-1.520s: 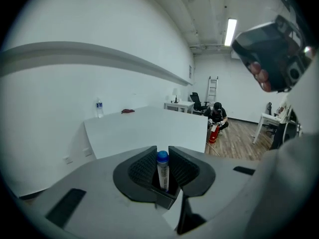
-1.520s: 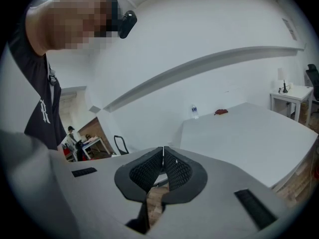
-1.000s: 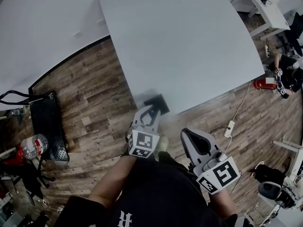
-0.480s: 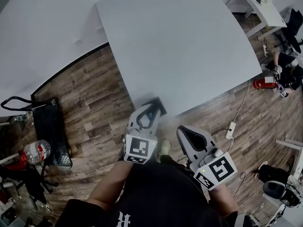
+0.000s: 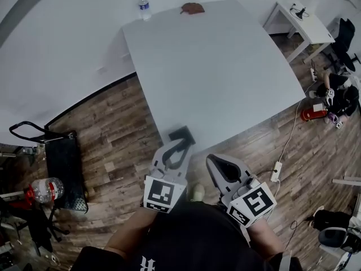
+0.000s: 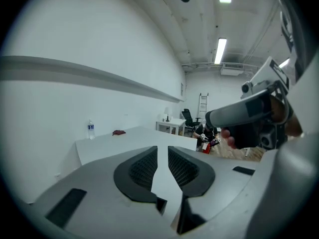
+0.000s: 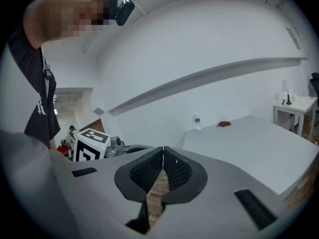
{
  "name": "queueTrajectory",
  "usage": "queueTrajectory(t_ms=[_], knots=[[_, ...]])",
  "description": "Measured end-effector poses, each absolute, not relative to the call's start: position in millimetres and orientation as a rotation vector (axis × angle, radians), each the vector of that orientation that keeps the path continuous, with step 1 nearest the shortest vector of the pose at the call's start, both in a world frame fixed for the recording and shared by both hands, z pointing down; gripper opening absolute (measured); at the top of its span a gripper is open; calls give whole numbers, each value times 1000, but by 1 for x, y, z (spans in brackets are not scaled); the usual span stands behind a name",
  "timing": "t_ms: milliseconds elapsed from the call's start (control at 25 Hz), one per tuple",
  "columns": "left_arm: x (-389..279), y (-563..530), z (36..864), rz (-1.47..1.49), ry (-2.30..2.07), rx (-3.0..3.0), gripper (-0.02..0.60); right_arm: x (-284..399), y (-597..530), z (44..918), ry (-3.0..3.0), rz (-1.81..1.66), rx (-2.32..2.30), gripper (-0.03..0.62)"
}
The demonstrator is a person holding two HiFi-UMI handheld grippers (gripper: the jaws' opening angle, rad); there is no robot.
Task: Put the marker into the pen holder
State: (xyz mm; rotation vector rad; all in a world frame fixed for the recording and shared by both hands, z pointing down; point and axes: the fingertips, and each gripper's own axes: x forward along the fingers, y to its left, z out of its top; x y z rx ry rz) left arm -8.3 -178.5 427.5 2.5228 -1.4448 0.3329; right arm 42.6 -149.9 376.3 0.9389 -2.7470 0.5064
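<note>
- Left gripper (image 6: 162, 152): grey moulded plastic, black ribbed pads (image 6: 142, 167); jaws a narrow slit apart, nothing between them; held low just off the table's near edge
- Right gripper (image 7: 163, 151): same make, black cross-hatched pads (image 7: 149, 171); jaw tips touching, nothing held; floor planks show through the wedge-shaped gap lower down; held beside the left gripper, near the person's body
- Marker, pen holder: cannot tell where, as no view shows either
- Table (image 5: 225, 66): large, square, smooth matt white top, bare across the middle
- Bottle (image 5: 144, 8): clear plastic, upright at the table's far edge by the wall
- Red-brown thing (image 5: 192, 8): small, flat, crumpled, at the same far edge, apart from the bottle; kind cannot be told
- Floor (image 5: 113, 129): brown wood-grain planks
- Side table (image 5: 302, 21): small, white, rectangular, well apart to the right
</note>
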Motion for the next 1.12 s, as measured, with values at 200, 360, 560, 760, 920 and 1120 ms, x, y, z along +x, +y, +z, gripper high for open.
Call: queueTrajectory(t_ms=[200, 360, 560, 760, 920, 1120], knots=[[-9, -160, 394, 304, -1500, 2540, 38, 45, -139, 367, -2789, 459, 913, 17], [-5, -141, 373, 283, -1532, 2553, 8, 46, -128, 356, -2828, 418, 882, 17], [2, -121, 358, 261, -1536, 2584, 5, 47, -114, 344, -2872, 366, 851, 17], [9, -102, 336, 188, -1561, 2602, 5, 52, -98, 334, -2893, 310, 834, 15], [15, -93, 328, 161, -1588, 2599, 5, 57, -90, 329, -2907, 281, 823, 15], [21, -81, 331, 171, -1597, 2595, 5, 60, -77, 330, -2911, 272, 805, 15]])
